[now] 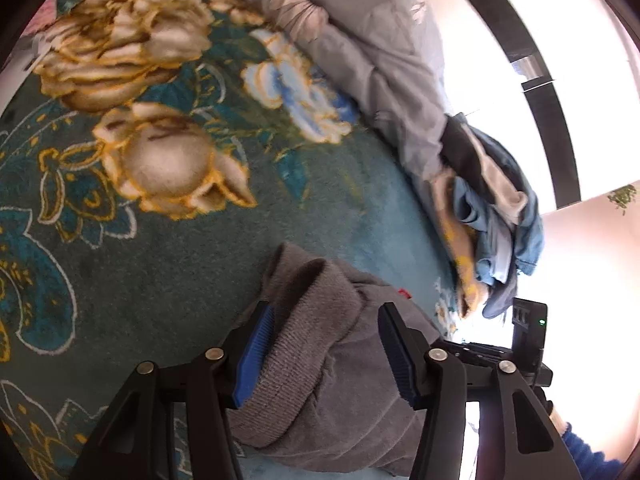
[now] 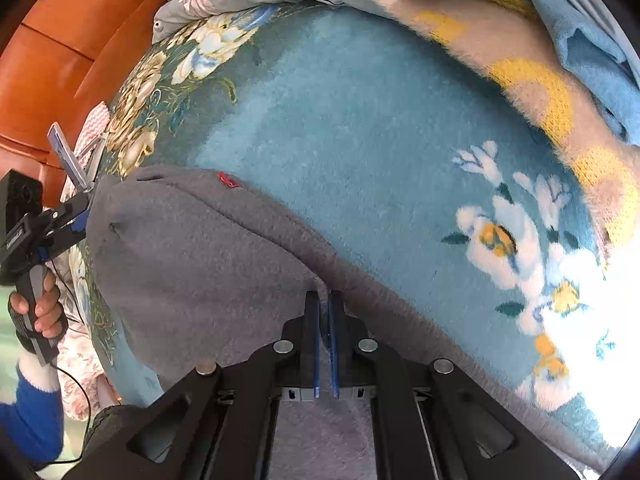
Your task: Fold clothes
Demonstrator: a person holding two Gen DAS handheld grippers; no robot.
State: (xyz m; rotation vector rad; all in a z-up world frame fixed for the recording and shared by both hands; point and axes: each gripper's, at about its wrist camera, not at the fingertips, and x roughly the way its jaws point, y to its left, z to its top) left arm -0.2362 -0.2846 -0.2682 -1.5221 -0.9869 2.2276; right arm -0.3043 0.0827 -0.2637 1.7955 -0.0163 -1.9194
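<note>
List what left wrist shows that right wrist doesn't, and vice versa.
Left wrist only: the left gripper open, with the grey garment's ribbed edge bunched between its jaws, large cream flowers on the blanket, and a bright window.

Right wrist only: the right gripper shut on a fold of the grey garment, the orange wooden headboard, and the hand holding the other gripper.

Both: the grey garment with its red tag, the teal floral blanket, the clothes pile.

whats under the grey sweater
The grey sweater lies on a teal floral blanket, which shows all around it. Whatever sits beneath the sweater's middle is covered. The right tool pinches its edge.
</note>
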